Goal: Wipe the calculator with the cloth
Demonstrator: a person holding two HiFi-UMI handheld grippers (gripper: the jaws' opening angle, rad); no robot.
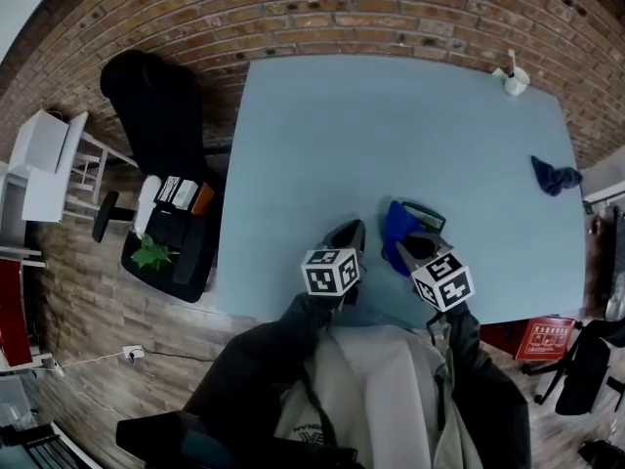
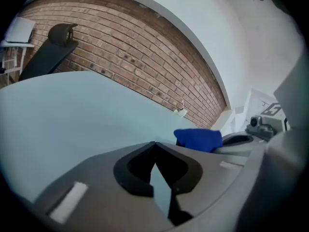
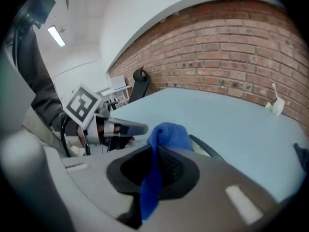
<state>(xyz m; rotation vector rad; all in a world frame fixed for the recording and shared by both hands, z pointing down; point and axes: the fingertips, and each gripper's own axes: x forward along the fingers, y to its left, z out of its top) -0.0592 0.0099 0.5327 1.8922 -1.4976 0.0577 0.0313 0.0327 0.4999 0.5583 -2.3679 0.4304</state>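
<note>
Cloth (image 3: 166,134) is pinched in the right gripper (image 3: 153,151) to wipe the calculator (image 1: 427,213), left gripper (image 2: 155,144) clenched empty at its 9 o'clock.

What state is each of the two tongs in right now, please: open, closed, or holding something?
Left tongs: closed, nothing between them.
Right tongs: closed on the blue cloth.
</note>
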